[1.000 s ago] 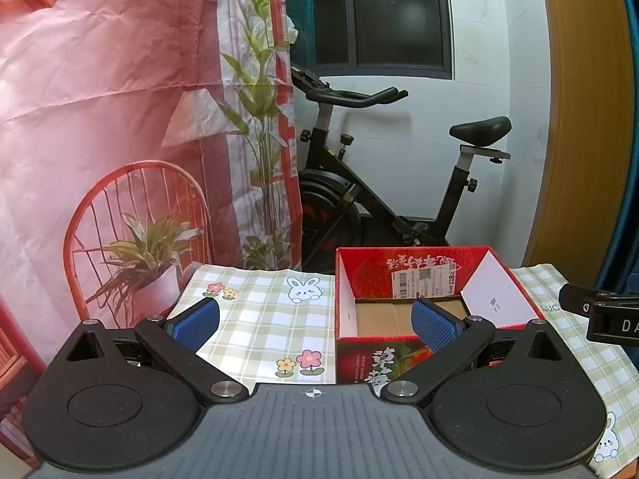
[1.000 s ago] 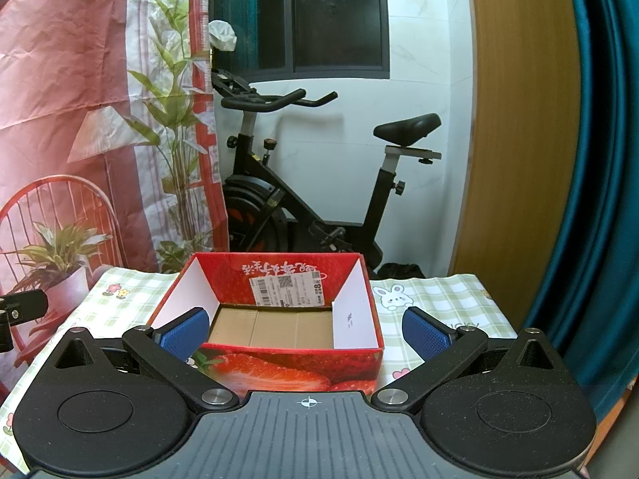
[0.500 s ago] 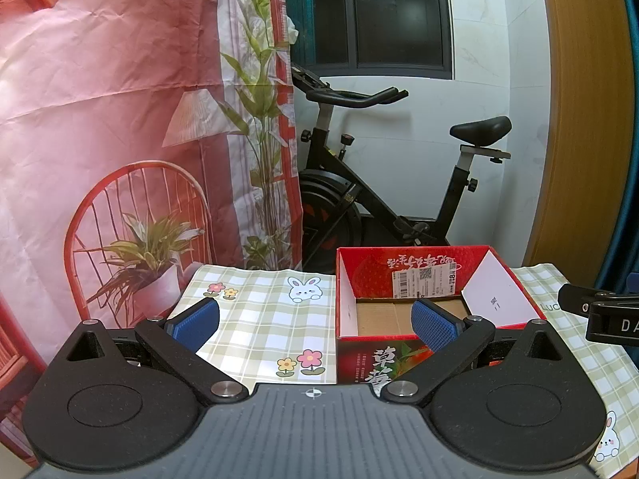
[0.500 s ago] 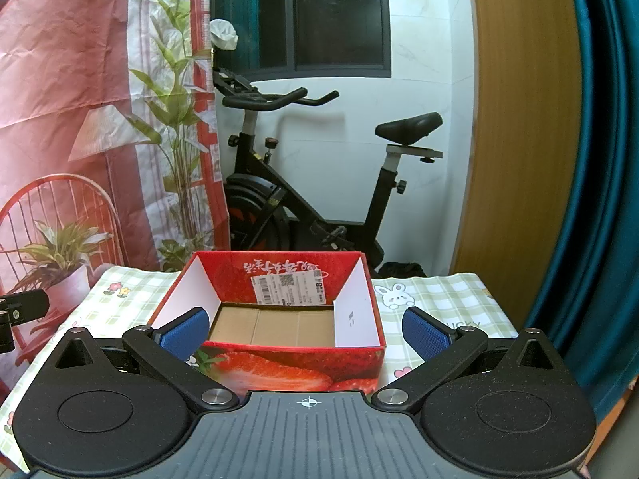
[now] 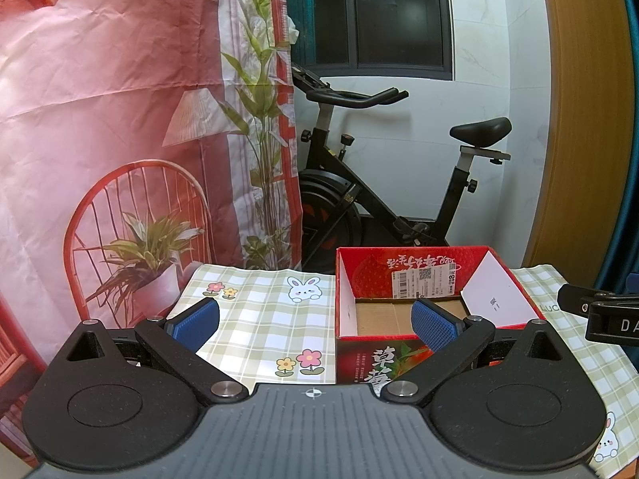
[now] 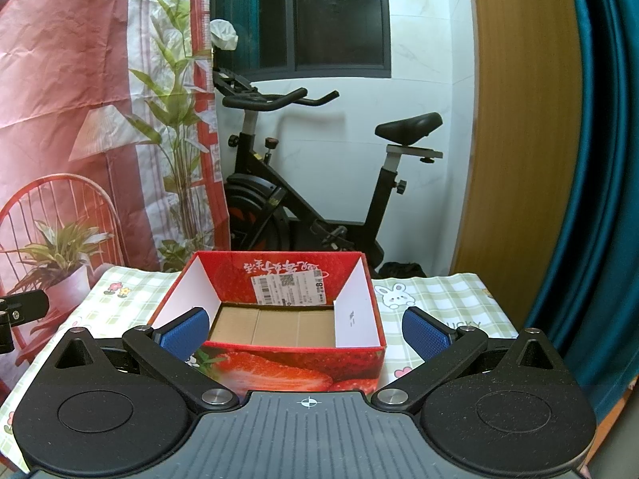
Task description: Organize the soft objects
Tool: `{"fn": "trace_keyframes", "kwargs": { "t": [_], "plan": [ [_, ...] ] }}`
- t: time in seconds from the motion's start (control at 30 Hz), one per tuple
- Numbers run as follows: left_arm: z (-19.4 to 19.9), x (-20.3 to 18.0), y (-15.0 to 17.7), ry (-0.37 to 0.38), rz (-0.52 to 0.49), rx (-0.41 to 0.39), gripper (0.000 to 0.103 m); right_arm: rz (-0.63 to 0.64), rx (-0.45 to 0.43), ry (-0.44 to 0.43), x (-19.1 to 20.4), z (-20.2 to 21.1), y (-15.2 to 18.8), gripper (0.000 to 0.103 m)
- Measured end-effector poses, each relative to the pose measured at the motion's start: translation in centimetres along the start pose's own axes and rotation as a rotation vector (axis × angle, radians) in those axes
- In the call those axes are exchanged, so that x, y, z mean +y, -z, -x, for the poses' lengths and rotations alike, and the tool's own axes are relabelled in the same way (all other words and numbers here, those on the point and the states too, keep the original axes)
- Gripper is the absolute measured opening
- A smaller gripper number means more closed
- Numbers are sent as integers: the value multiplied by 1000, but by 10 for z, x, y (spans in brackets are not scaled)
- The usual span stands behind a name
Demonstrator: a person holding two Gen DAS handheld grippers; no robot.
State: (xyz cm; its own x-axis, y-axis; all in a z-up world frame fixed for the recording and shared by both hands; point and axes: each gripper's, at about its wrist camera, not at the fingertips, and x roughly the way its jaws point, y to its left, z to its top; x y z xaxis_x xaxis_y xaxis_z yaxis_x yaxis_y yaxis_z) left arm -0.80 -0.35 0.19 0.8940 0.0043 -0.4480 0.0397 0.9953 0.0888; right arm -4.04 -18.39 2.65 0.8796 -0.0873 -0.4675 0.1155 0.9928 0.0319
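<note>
Both the left gripper (image 5: pixel 315 321) and right gripper (image 6: pixel 305 329) hung with fingers spread apart, holding nothing, one strawberry-printed box (image 6: pixel 279 367) with a barcode label (image 6: pixel 291 288) lying between the right fingers, one exercise bike (image 6: pixel 319 183) beyond.

The other gripper (image 5: pixel 607 315) is cut off at the right edge of the left wrist frame, its jaws out of sight, and the label (image 6: pixel 289 287) print inside the box (image 6: pixel 279 355) is too small to read.
</note>
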Motion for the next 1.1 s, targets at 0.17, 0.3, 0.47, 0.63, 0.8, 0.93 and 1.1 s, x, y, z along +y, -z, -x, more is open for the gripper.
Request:
{"fn": "trace_keyframes", "kwargs": {
  "t": [0.17, 0.3, 0.47, 0.63, 0.8, 0.93, 1.1],
  "plan": [
    [0, 0, 0, 0, 6, 0, 103, 0, 1, 0, 0, 0, 0, 103],
    [-1, 0, 0, 0, 7, -1, 103, 0, 0, -1, 0, 0, 0, 103],
    [-1, 0, 0, 0, 7, -1, 103, 0, 1, -1, 0, 0, 0, 103],
    [-1, -1, 0, 6, 9, -3, 103, 2, -1, -3, 0, 0, 0, 103],
    [-1, 1, 0, 23, 25, -14, 103, 1, -6, -10, 2, 1, 1, 103],
    [-3, 2, 3, 34, 28, -37, 103, -11, -20, -25, 1, 0, 4, 103],
    [-13, 8, 9, 38, 60, -31, 103, -28, -26, -77, -5, -7, 9, 103]
  ]
}}
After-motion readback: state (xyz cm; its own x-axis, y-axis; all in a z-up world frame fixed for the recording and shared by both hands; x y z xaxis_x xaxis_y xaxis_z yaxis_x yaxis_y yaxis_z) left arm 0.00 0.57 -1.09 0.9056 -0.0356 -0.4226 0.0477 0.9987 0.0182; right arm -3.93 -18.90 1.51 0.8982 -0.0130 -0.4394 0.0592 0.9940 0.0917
